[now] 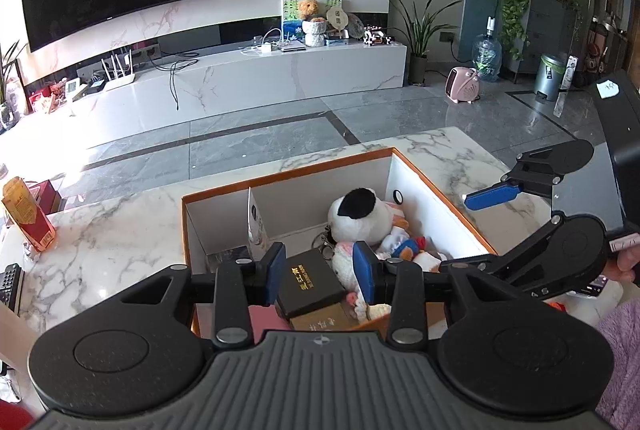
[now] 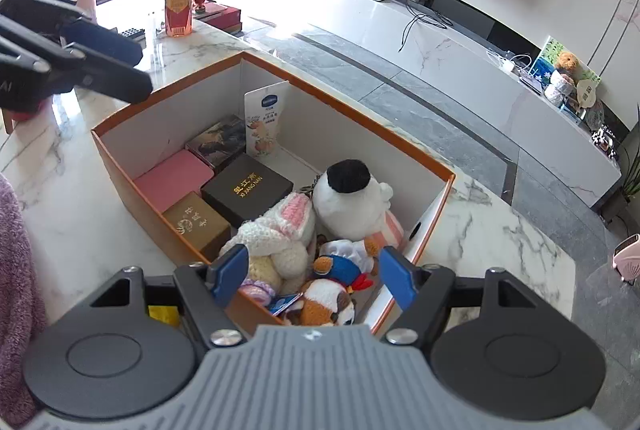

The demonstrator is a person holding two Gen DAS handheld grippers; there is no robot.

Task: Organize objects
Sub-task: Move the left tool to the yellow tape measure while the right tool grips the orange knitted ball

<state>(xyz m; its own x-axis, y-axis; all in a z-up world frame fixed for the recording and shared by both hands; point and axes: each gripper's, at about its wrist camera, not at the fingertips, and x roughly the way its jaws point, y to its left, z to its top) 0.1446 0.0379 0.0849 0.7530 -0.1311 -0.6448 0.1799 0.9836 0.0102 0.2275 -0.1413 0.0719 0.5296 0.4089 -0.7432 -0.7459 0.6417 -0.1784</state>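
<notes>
An orange-edged white box (image 2: 120,166) stands on the marble table; it also shows in the left wrist view (image 1: 436,190). One side holds a black gift box (image 2: 248,188), a brown box (image 2: 196,220), a pink case (image 2: 172,178), a dark picture box (image 2: 220,144) and a snack pouch (image 2: 266,120). The other side holds a white plush with a black patch (image 2: 348,200), a crocheted bunny (image 2: 280,230) and small plush toys (image 2: 336,290). My left gripper (image 1: 322,276) is open and empty above the black gift box (image 1: 308,284). My right gripper (image 2: 314,276) is open and empty above the toys.
A drink bottle (image 2: 178,4) and a remote (image 2: 132,33) stand on the marble table (image 2: 500,242) at its far end. A yellow item (image 2: 163,313) lies on the table by the box's near wall. A TV console (image 1: 248,78) lies across the floor.
</notes>
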